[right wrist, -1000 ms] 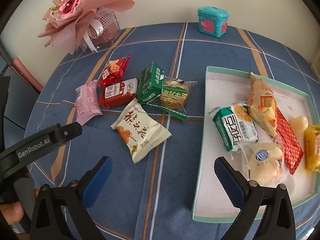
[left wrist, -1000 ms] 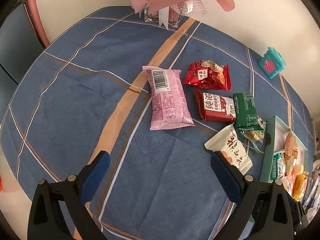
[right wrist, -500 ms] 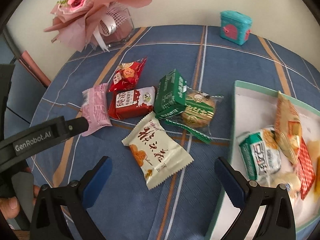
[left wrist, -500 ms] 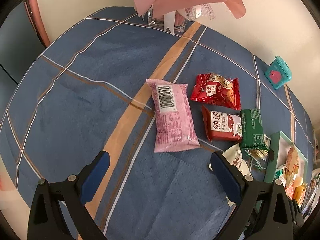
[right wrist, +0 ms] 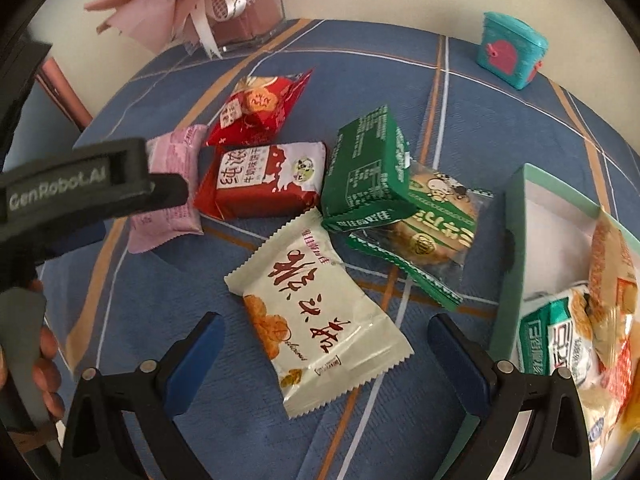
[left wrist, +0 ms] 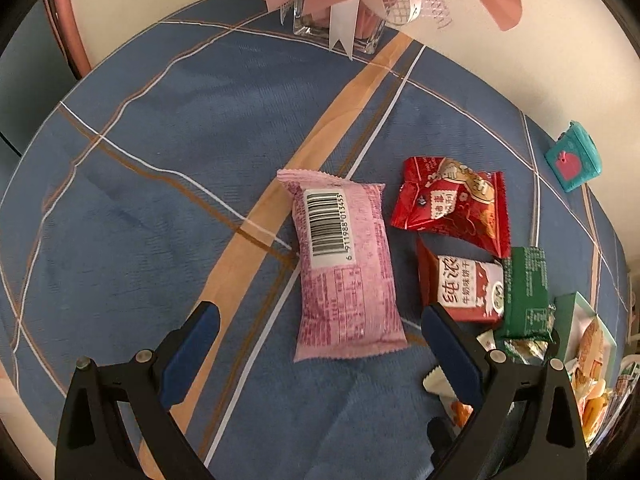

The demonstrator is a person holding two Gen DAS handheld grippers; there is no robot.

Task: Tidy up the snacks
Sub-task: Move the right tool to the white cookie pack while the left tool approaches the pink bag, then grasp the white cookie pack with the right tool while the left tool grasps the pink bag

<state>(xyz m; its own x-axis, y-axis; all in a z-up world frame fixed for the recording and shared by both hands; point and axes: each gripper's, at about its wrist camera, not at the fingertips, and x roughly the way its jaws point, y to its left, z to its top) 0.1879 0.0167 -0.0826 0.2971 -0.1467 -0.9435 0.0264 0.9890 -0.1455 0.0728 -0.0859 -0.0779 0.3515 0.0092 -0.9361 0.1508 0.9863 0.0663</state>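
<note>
While both claws hung over the blue cloth:
Left gripper [left wrist: 316, 322]: jaws wide, empty; pink packet [left wrist: 344, 268] lay between them at 12 o'clock
Right gripper [right wrist: 326, 334]: jaws wide, empty; cream packet [right wrist: 316, 312] between them
Tray [right wrist: 508, 280]: at 3 o'clock, holding snacks

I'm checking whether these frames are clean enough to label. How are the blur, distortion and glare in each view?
Left wrist view: strong fisheye bending of the tablecloth lines, dark vignette corners, the pink packet barcode sharp, slight smear near its lower end. Right wrist view: the same bending, mild motion blur, soft glare on the cream packet, its print legible.
</note>
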